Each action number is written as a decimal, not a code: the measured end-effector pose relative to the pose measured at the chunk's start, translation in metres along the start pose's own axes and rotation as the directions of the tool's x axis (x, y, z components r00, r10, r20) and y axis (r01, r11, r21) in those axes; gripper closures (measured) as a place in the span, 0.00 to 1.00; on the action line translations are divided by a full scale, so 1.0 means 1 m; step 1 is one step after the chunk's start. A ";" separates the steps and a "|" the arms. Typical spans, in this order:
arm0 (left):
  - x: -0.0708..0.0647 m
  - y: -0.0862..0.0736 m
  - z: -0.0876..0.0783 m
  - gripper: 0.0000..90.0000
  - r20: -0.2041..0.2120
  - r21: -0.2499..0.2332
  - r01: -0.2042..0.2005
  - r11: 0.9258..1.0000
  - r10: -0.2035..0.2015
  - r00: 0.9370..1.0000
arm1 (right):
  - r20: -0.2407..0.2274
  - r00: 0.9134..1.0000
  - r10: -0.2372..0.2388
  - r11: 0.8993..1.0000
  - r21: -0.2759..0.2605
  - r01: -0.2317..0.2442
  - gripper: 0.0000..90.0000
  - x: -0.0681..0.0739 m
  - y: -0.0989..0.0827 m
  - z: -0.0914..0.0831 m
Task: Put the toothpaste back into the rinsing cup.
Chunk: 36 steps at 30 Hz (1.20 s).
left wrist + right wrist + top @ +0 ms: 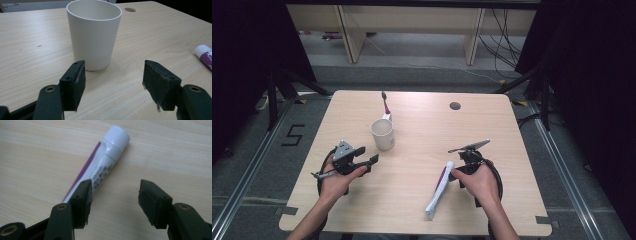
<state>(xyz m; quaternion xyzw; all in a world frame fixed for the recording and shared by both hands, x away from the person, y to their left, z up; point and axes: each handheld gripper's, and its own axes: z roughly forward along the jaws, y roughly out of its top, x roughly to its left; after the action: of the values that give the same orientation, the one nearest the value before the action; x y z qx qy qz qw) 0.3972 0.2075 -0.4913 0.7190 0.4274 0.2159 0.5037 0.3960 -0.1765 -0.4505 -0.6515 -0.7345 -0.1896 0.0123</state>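
High view, left gripper point(368, 159): jaws apart and empty, aimed at the white cup point(383, 133) standing upright near the table's point(422, 210) middle; a toothbrush point(386, 106) lies just behind the cup.
High view, right gripper point(456, 172): hovers beside the cap end of the toothpaste tube point(439, 190), which lies flat on the near right of the table.
Left gripper view, risk: the cup point(94, 35) stands just ahead of the spread jaws, not yet between them; a push with one pad point(79, 85) against its base would likely tip it.
Right gripper view, claw state: partly open, holding nothing; the tube point(100, 162) lies off to the left pad's point(86, 200) side, outside the gap.
Right gripper view, risk: closing here would likely pinch air or nudge the tube away; a grip near the cap could also let the soft body sag.
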 end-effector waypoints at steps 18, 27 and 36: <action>-0.001 -0.001 0.001 0.38 0.000 0.007 0.001 1.000 -0.001 1.000 | 0.046 0.997 0.066 0.994 0.087 -0.069 0.51 0.029 0.010 0.015; -0.001 -0.002 0.001 0.38 0.003 0.008 0.003 1.000 -0.003 1.000 | 0.086 0.995 0.059 0.987 0.141 -0.070 0.51 0.032 0.013 0.024; 0.000 -0.002 0.002 0.38 0.003 0.008 0.004 1.000 -0.004 1.000 | 0.078 0.992 0.100 0.978 0.174 -0.112 0.51 0.039 0.015 0.029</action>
<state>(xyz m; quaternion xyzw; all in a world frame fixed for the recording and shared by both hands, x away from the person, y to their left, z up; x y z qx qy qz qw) 0.3973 0.2067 -0.4941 0.7205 0.4292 0.2122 0.5017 0.4115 -0.1297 -0.4628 -0.6923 -0.7126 -0.0998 0.0553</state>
